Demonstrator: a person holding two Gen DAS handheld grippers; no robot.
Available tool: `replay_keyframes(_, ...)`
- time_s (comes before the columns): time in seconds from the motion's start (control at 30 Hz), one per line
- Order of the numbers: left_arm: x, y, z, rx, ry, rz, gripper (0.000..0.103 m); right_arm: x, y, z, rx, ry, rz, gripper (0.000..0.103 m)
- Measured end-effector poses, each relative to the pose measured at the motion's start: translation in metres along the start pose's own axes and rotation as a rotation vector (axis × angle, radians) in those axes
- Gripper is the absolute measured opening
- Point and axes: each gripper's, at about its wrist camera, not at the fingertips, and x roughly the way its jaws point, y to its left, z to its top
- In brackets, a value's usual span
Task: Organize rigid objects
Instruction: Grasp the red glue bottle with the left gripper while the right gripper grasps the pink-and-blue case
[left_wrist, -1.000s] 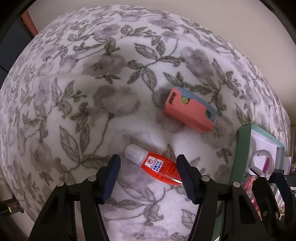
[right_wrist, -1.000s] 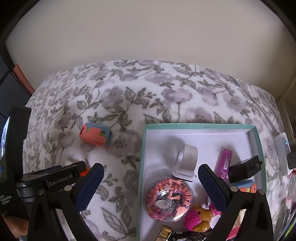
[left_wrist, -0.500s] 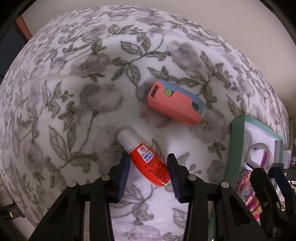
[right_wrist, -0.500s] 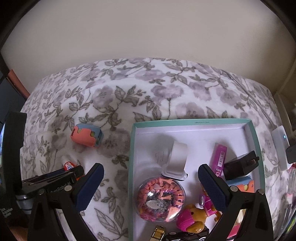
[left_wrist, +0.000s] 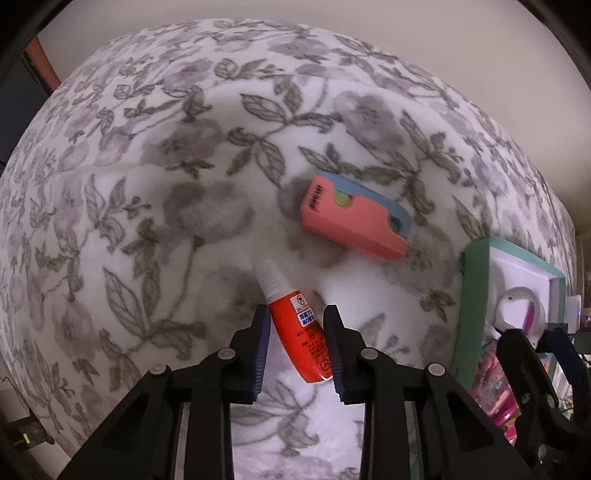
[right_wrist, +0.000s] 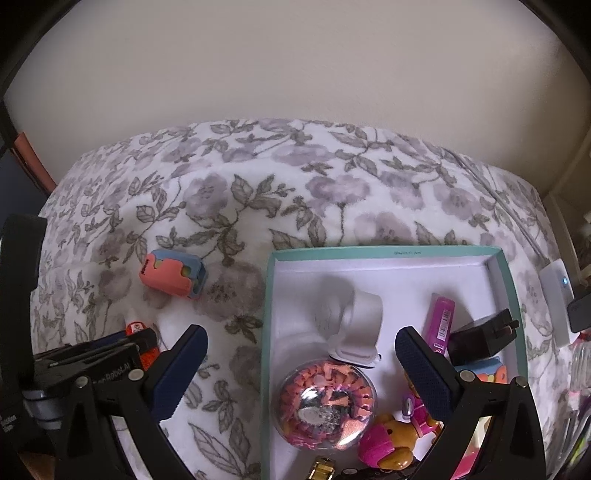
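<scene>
My left gripper (left_wrist: 295, 314) is shut on a small orange glue bottle (left_wrist: 301, 332) with a white cap, lying on the floral blanket. A pink and blue case (left_wrist: 354, 218) lies beyond it, also in the right wrist view (right_wrist: 171, 275). The bottle's tip (right_wrist: 135, 326) shows by the left gripper (right_wrist: 110, 350). My right gripper (right_wrist: 299, 339) is open and empty above the near left part of the teal box (right_wrist: 384, 251), which holds a clear ball of pink clips (right_wrist: 327, 400), a white holder (right_wrist: 360, 325), a pink tube (right_wrist: 441, 325) and a black charger (right_wrist: 480, 338).
The teal box edge (left_wrist: 471, 302) and the right gripper (left_wrist: 532, 365) stand right of the left gripper. A bear toy (right_wrist: 388, 443) lies at the box's near edge. A white adapter (right_wrist: 557, 302) with cable sits right of the box. A wall stands behind the bed.
My left gripper's jaws have closed from wide open onto the orange bottle. The right gripper has drifted slightly and stays open.
</scene>
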Motion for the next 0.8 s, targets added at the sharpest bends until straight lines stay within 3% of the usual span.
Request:
replay_keyframes(0.53,0.001,0.072,0.047,-0.083,-0.038,0.025,0.031,0.018,0.045,0.021,-0.066,-0.002,0.068,0.102)
replay_keyframes(0.8,0.008,0.116,0.061,-0.135,-0.024,0.013,0.03,0.045,0.083,0.035,-0.177,0.026,0.09,0.091)
